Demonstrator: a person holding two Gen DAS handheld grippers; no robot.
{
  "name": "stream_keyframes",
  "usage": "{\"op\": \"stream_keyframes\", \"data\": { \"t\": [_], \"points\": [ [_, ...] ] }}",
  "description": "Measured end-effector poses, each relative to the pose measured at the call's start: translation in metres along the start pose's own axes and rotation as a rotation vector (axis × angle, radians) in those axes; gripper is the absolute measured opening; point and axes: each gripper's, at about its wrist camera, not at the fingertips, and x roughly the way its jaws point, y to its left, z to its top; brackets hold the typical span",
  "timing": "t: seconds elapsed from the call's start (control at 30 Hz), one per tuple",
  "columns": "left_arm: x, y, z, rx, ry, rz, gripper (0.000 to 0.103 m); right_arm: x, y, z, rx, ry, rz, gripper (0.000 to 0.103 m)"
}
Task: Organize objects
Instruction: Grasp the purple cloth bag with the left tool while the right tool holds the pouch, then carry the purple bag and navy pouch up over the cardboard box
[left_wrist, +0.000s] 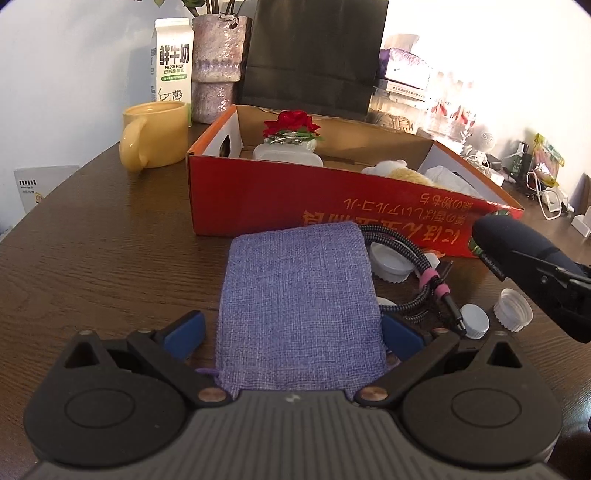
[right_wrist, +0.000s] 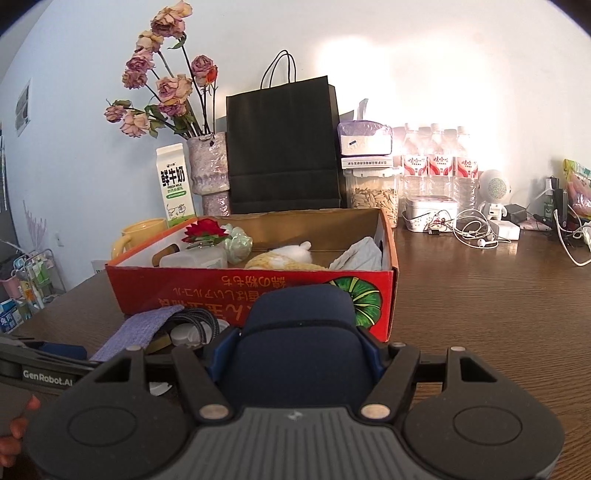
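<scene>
Right gripper jaws clenched on a dark blue case, held above the desk just in front of the red cardboard box. Left gripper jaws straddle a purple fabric pouch lying on the desk; left pad apart from it, so released. Braided cable and white caps lie beside the pouch.

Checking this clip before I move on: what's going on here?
A person is tidying a table with tongs in each hand. The right tongs are shut on a dark blue case, held just in front of the red box. The left tongs are open around a purple pouch on the table, not gripping it. A cable and bottle caps lie beside it.
</scene>
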Motion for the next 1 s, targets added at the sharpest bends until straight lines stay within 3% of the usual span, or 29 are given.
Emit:
{"op": "stream_keyframes", "data": {
  "t": [0.23,0.47,0.63,0.93,1.0],
  "points": [
    [-0.001,0.002,-0.005,0.013,-0.027,-0.009,0.1,0.0,0.0,-0.001,-0.002,0.005,0.0,0.066],
    [-0.012,0.009,-0.006,-0.018,-0.048,-0.016,0.057,0.001,0.0,-0.001,-0.002,0.005,0.0,0.066],
    [-0.018,0.016,-0.007,-0.038,-0.05,0.009,0.051,0.001,0.0,-0.001,-0.003,0.006,0.001,0.066],
    [-0.038,0.015,-0.007,0.008,-0.105,0.033,0.019,-0.001,0.002,-0.002,-0.013,0.0,-0.001,0.066],
    [-0.042,0.014,-0.007,0.014,-0.115,0.032,0.018,-0.001,0.003,-0.002,-0.016,0.0,-0.004,0.066]
  ]
}}
